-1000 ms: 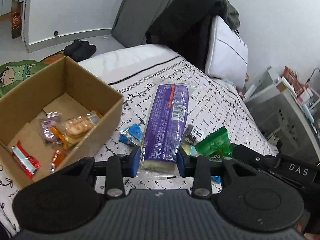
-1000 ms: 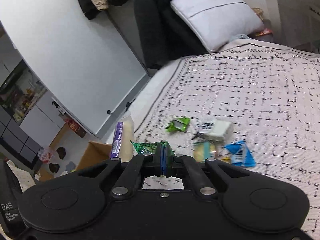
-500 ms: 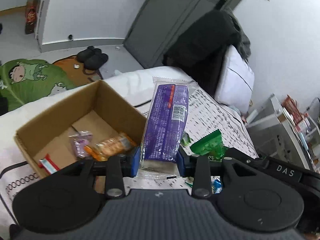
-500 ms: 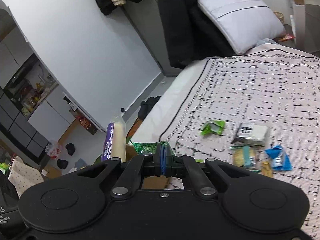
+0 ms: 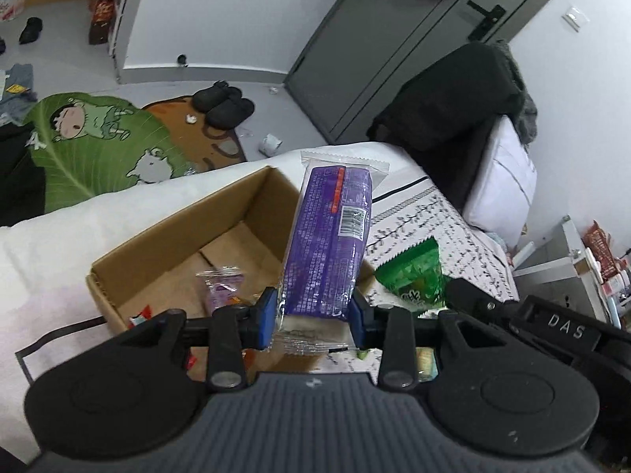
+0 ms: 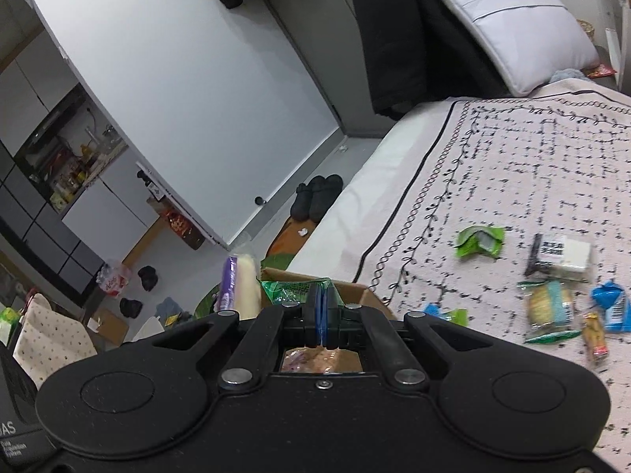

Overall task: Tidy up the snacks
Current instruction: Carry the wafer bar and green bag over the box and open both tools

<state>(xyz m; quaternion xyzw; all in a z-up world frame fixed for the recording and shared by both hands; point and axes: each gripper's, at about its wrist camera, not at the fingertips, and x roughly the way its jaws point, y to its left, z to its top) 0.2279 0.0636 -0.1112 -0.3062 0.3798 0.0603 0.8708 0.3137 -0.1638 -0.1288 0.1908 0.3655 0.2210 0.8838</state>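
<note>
The left gripper (image 5: 311, 317) has its jaws closed on the lower end of a long purple snack packet (image 5: 329, 244), which stands nearly upright between the blue pads with its barcode side facing the camera and its clear crimped top edge uppermost. The packet hangs above the near right part of an open cardboard box (image 5: 169, 236) that sits on the bed (image 5: 59, 228). Inside the box lie a small clear-and-purple wrapped snack (image 5: 221, 287) and a red-wrapped piece (image 5: 140, 315) near the left wall; more wrappers are hidden behind the gripper.

Just right of the purple packet, the right gripper (image 6: 321, 315) has its jaws pressed nearly together on the edge of a green snack bag (image 5: 414, 276), held above the box's right side. In the right wrist view the green bag (image 6: 292, 289) bunches in front of the pads, with the purple packet (image 6: 236, 283) seen edge-on to its left and the box rim (image 6: 355, 289) behind.

Farther out on the patterned bedspread (image 6: 532, 165) loose snacks are scattered: a small blue-and-green wrapper (image 6: 445, 313) close to the box, a cracker pack (image 6: 550, 309), an orange stick pack (image 6: 593, 339), a blue packet (image 6: 613, 307), a white-and-black packet (image 6: 564, 254) and a green wrapper (image 6: 479, 240).

Beyond the bed are a cartoon floor mat (image 5: 98, 146), black slippers (image 5: 224, 102), and a grey door (image 5: 394, 39).
</note>
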